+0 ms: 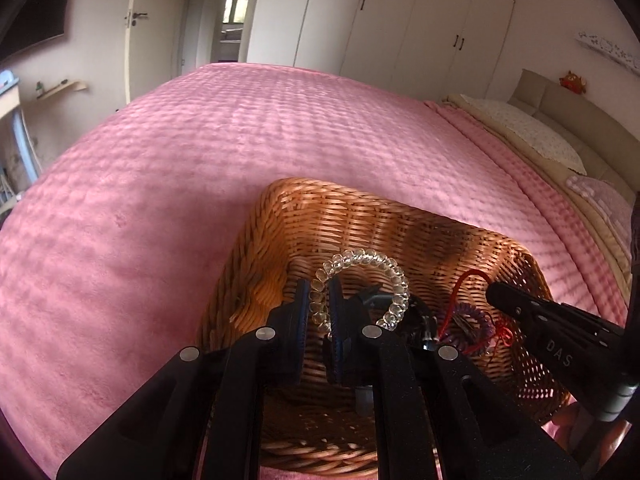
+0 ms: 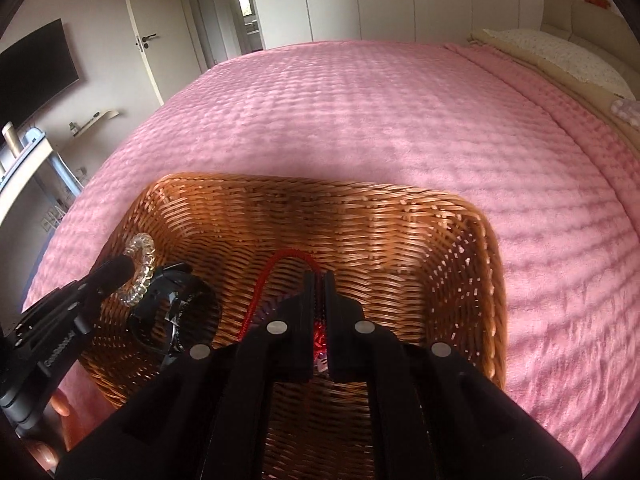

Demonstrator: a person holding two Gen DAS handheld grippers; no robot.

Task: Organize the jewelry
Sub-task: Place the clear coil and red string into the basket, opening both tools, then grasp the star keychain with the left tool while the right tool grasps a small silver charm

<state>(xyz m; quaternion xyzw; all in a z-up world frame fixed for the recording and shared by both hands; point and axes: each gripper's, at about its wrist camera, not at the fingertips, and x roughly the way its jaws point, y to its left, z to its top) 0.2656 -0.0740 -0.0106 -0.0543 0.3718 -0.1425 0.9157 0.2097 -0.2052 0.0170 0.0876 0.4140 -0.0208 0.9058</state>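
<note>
Over the wicker basket (image 1: 400, 216) — left fingers (image 1: 320, 300) pinch clear bracelet (image 1: 360, 260), right fingers (image 2: 318, 284) pinch red cord (image 2: 260, 288).

Woven wicker basket (image 2: 248, 216), plush bedspread (image 2: 380, 120)

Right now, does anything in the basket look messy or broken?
Nothing looks broken. The left gripper pinches the clear bead bracelet, the right gripper pinches the red cord, both over the wicker basket. A black watch lies inside.
</note>
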